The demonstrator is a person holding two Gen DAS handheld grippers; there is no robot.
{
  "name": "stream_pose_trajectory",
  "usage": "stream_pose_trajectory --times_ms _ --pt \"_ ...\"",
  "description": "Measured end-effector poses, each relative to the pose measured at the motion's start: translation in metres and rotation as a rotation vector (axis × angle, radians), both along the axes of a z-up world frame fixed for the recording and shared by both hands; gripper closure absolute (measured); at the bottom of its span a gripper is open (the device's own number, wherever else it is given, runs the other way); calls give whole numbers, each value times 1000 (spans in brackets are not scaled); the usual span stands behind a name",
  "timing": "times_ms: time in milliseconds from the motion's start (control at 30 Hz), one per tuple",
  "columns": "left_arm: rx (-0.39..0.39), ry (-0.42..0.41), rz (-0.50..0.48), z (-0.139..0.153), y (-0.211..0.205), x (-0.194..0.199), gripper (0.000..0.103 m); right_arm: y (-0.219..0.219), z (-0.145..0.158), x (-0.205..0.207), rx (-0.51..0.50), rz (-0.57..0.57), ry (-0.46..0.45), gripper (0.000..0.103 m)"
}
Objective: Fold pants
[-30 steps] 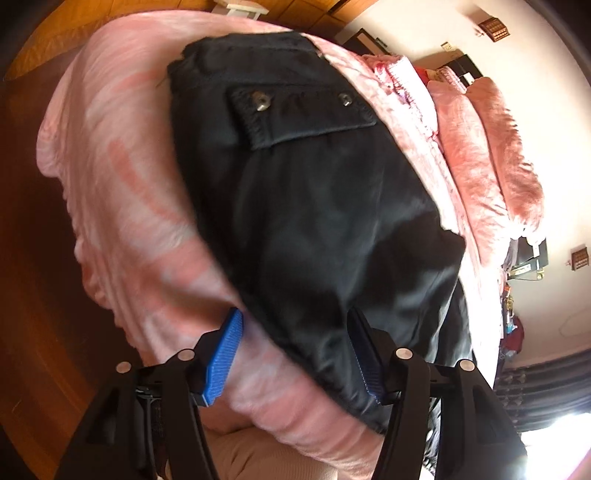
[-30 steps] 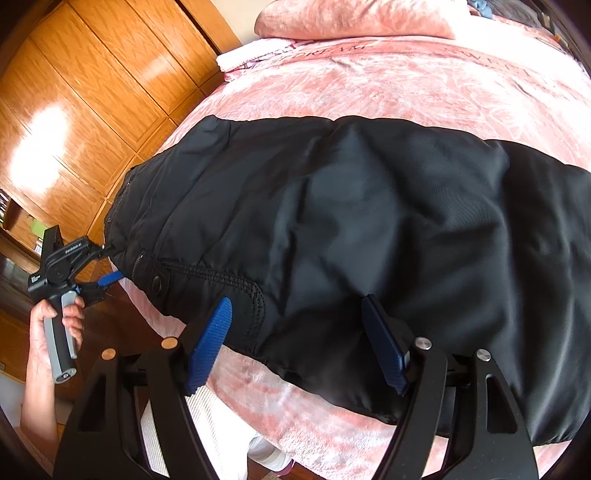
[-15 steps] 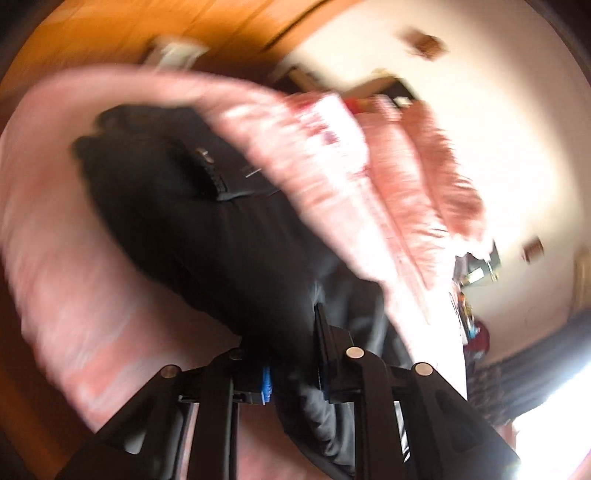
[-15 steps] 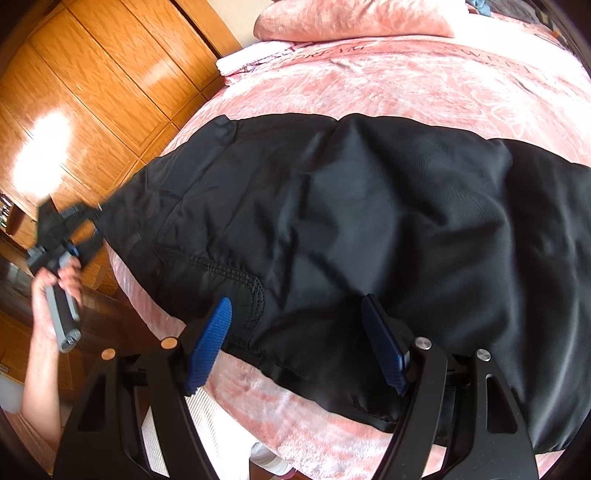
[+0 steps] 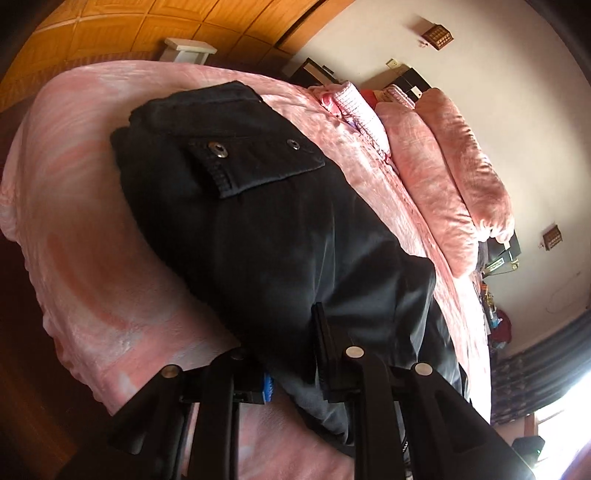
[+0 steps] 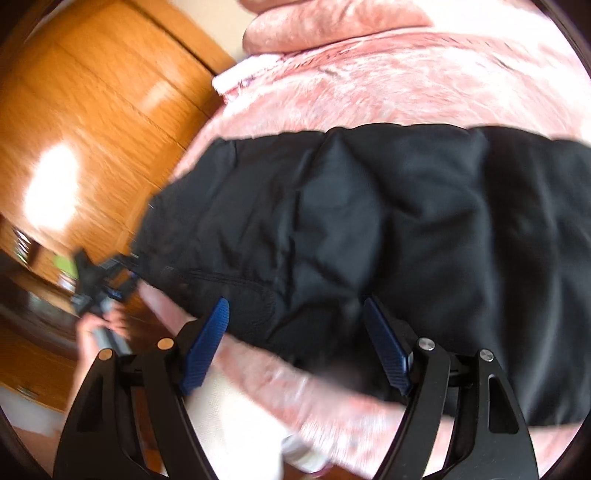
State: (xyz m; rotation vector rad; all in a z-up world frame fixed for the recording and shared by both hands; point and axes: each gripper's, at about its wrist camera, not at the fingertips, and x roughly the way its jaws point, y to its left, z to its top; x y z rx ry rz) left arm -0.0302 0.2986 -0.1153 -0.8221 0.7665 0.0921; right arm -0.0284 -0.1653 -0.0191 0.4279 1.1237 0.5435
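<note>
The left gripper (image 5: 291, 354) has its jaws pinched on the near edge of the black pants (image 5: 266, 229); dark cloth bunches between the two black fingers, and only a sliver of the blue ribbed pad (image 5: 266, 387) shows on the left jaw. Ahead of these jaws the pants lie flat on the bed (image 5: 85, 206), a smooth, faintly shiny woven fabric with a stitched pocket flap (image 5: 255, 162) carrying two metal snaps. The bedcover is a plush pink velvet with pale mottling. Beyond and to the right of the jaws sit long, soft pink pillows (image 5: 450, 173) against a cream wall; a wooden wardrobe (image 5: 147, 26) fills the far left.

The right gripper (image 6: 295, 339) hangs with jaws spread wide, blue ridged pads (image 6: 207, 347) on either side of the pants' near hem, touching nothing as far as the blurred view shows. The pants (image 6: 369, 236) stretch across ahead of these jaws, creased and matte. Left of the jaws, the person's left hand (image 6: 99, 328) grips the other tool's handle at the pants' left end, fist upright, motion-blurred. Glossy orange wood panels (image 6: 92, 122) rise behind it.
</note>
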Motion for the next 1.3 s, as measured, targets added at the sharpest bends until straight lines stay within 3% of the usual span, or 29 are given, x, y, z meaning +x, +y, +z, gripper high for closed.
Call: stream_pose_trajectory --times_ms 200,367,533,600,667,767,933,1067,1200,1300 --pt "-36 30 20 -7 3 6 77 -51 1 -35 144 -97 122 26" --pt "-91 60 50 -19 7 12 63 -77 -34 -50 202 -200 237 28" --pt "-60 75 52 -18 3 22 63 -102 -46 -45 335 -323 236 31" --pt "-51 77 49 -14 1 26 67 -108 -48 -41 324 -350 242 43" --pt "-39 72 46 -10 -1 28 72 -109 -46 -38 267 -372 223 76" --pt "13 48 18 3 -6 35 79 -105 -43 -34 214 -365 192 85" --pt "78 -62 -32 43 -15 61 81 -97 -23 -30 155 -341 80 88" --pt "109 -149 -29 56 -13 65 81 -97 -47 -30 155 -335 159 89" --pt "142 -19 -21 12 -8 62 81 -103 -65 -38 186 -340 190 88" --pt "96 -7 -18 0 -2 51 79 -104 -61 -39 170 -311 200 83"
